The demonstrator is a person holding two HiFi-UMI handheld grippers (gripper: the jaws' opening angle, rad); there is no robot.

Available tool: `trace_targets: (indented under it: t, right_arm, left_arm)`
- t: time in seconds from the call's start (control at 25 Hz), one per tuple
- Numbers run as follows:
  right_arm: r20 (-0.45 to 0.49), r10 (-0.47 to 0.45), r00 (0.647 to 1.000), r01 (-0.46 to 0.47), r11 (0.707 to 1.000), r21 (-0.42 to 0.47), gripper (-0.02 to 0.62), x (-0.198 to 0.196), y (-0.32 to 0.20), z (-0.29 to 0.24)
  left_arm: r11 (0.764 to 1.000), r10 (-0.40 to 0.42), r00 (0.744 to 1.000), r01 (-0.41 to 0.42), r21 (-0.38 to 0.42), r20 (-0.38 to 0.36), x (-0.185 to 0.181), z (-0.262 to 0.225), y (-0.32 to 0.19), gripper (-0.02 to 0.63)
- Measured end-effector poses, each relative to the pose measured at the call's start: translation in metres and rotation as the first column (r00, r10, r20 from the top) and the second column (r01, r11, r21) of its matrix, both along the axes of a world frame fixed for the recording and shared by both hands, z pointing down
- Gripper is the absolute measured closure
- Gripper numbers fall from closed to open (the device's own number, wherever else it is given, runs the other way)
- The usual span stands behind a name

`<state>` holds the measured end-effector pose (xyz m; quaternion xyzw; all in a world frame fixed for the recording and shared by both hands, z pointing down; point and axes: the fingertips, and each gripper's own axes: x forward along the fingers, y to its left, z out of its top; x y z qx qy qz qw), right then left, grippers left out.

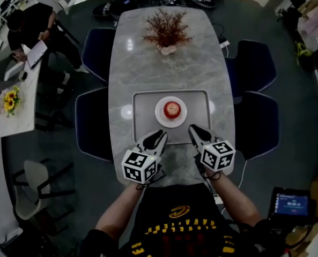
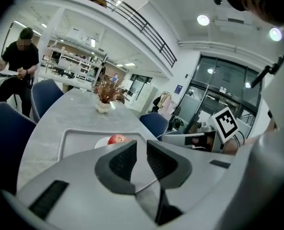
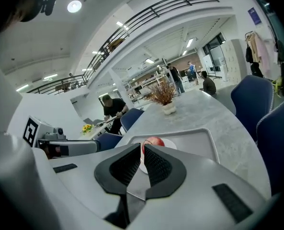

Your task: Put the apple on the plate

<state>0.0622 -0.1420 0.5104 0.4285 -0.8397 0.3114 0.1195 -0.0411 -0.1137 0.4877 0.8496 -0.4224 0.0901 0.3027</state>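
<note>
Head view dim, its edges dark and bowed; ceiling lamps [image 2: 203, 19] glare above the left tongs [image 2: 141, 145]; the tabletop [image 1: 148, 52] beyond shows soft sheen.

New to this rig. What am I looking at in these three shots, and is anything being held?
No robot here: a person holds a two-jaw claw in each hand. The head view comes from a camera on the person's head, looking down. The other two cameras ride on the claws and look along their jaws. The left claw and right claw are at the near edge of a tray on a table. In the tray a plate carries an apple; a plant stands further along. Both claws' jaws are nearly together, nothing between them.
</note>
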Motion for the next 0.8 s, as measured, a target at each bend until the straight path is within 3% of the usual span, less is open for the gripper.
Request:
trace_targets:
  t: [0.16, 0.36, 0.56, 0.8]
  right_arm:
    - [0.02, 0.017, 1.0, -0.019, 0.997, 0.069, 0.566, -0.001, 0.014, -0.032]
    - [0.034, 0.018, 0.999, -0.024, 0.984, 0.179, 0.566, -0.015, 0.04, -0.075]
    - [0.042, 0.008, 0.999, -0.016, 0.978, 0.21, 0.566, -0.03, 0.071, -0.088]
    - [-0.031, 0.006, 1.0, 0.002, 0.97, 0.242, 0.566, -0.032, 0.09, -0.094]
  left_arm:
    - [0.994, 0.019, 1.0, -0.018, 0.107, -0.008, 0.007, -0.034, 0.022, 0.539]
    - [0.977, -0.014, 1.0, 0.017, 0.21, -0.016, -0.005, -0.078, 0.041, 0.54]
    - [0.974, -0.006, 0.998, 0.021, 0.224, -0.069, 0.001, -0.078, 0.075, 0.54]
    - [0.976, -0.006, 0.998, 0.019, 0.215, -0.061, -0.006, -0.083, 0.09, 0.54]
